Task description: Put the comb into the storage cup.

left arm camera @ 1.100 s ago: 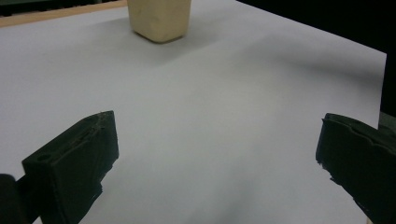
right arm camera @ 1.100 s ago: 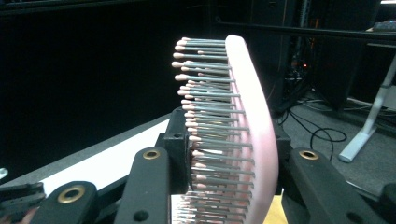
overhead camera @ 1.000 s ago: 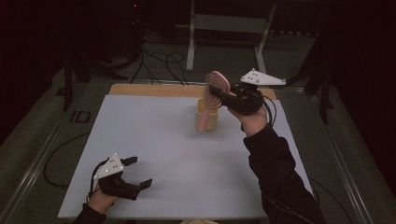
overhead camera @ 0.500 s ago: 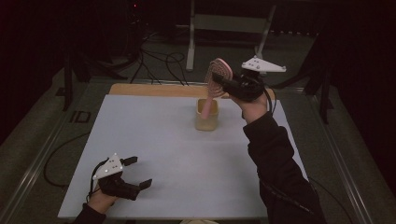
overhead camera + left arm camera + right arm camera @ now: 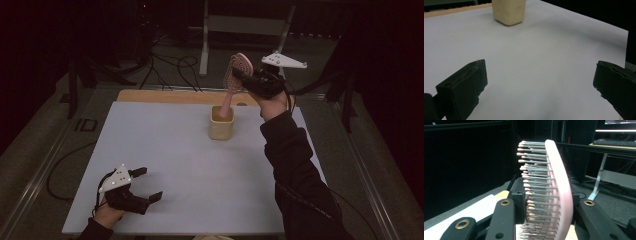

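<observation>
Right gripper [image 5: 243, 76] is raised above the far side of the table [image 5: 165, 150], jaws clamped on the head of a pink hairbrush [image 5: 235, 75]. In the right gripper view the hairbrush [image 5: 549, 192] stands nearly upright between the two black jaws, one pad against the bristle side, the other against the smooth pink back; grey bristles with pale tips point toward the left of that view. In the high view the brush handle slopes down and away from the gripper, and its lower end sits inside the mouth of a tan cup [image 5: 221, 123]. The cup stands upright on the table, just below and to the left of the right gripper, near the wooden strip along the far edge. The person's right sleeve [image 5: 295, 170] runs from the near edge up to this gripper. Left gripper [image 5: 147, 185] rests low at the near left corner of the table, jaws spread wide with nothing between them, well apart from the cup. In the left gripper view both black jaws stand far apart over bare table surface, and the cup [image 5: 509, 11] sits straight ahead of them at the top of the view.
</observation>
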Demonstrator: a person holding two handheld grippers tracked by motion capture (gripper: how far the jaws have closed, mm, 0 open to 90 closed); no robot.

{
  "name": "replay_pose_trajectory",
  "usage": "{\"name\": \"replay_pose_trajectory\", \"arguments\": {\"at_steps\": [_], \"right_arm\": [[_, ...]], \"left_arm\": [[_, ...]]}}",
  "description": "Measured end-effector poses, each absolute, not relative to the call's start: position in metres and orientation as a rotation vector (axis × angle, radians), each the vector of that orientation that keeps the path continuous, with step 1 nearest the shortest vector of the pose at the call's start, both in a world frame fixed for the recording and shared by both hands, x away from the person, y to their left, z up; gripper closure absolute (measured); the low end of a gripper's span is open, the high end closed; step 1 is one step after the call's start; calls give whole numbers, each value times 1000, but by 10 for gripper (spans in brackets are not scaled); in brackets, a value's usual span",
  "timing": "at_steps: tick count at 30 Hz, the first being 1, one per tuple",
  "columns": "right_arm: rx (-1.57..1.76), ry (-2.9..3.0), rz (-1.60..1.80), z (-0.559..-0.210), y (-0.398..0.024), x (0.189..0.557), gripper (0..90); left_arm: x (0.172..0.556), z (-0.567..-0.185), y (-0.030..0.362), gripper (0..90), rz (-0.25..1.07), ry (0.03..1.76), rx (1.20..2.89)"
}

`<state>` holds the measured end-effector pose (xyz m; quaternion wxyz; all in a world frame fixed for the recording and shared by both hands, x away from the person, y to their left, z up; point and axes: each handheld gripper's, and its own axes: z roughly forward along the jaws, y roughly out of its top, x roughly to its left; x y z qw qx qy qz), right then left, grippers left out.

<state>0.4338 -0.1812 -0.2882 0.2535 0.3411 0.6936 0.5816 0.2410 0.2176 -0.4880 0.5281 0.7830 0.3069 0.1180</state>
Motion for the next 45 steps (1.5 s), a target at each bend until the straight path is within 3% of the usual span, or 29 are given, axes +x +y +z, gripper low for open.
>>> {"name": "replay_pose_trajectory", "arguments": {"at_steps": [15,45], "right_arm": [[986,1868,1569,-319,-181,457,646],[1047,1940,1567,-375,-170,465,646]], "left_arm": [[241,-488,218,2,281,726,1870],[241,-488,219,2,282,728,1870]]}}
